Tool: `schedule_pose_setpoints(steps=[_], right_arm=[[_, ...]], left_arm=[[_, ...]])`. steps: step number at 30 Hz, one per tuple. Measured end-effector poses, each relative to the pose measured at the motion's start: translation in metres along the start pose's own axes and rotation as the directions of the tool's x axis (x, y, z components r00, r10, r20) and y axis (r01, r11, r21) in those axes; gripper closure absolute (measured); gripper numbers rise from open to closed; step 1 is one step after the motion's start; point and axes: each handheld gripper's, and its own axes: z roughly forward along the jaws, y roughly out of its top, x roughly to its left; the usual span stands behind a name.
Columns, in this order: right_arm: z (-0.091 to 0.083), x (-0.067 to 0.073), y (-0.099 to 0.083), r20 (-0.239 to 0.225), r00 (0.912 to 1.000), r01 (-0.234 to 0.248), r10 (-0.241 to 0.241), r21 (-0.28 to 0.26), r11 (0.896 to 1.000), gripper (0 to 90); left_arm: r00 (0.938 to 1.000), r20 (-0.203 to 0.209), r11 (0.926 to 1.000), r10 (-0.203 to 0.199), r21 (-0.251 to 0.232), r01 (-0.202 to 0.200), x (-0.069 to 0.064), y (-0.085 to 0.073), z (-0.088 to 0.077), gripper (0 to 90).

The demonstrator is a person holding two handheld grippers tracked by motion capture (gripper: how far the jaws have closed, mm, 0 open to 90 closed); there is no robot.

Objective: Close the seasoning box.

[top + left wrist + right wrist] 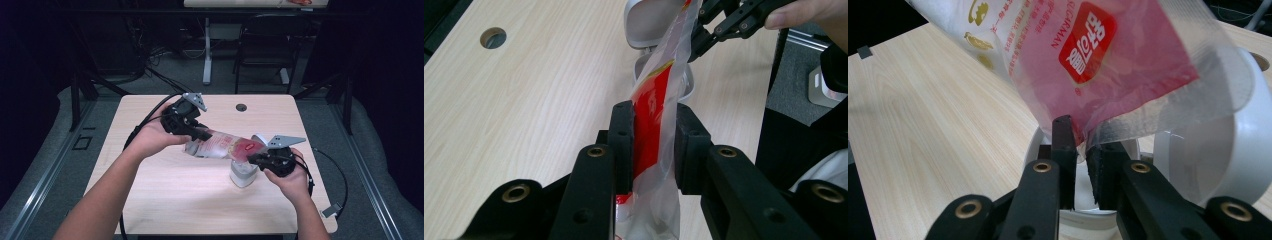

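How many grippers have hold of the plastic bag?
2: the left gripper clamps the plastic bag at its left end; the right gripper pinches its edge above the white container.

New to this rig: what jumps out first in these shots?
The clear plastic bag with red print, held above mid-table between both claws: the left claw clamps one end, the right claw pinches the other. Under the right-hand end stands a white container with its lid flipped open. The pale wooden table has a round hole near its far edge.
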Motion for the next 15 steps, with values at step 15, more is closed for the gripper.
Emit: schedule_pose_setpoints(steps=[15], right_arm=[[0.0003,0.0001,-0.0002,0.000,1.0000,0.001,-0.001,0.001,1.000,82.4]], left_arm=[[1.0000,0.002,1.0000,-0.001,-0.003,0.001,0.0011,0.0009,0.0004,73.9]])
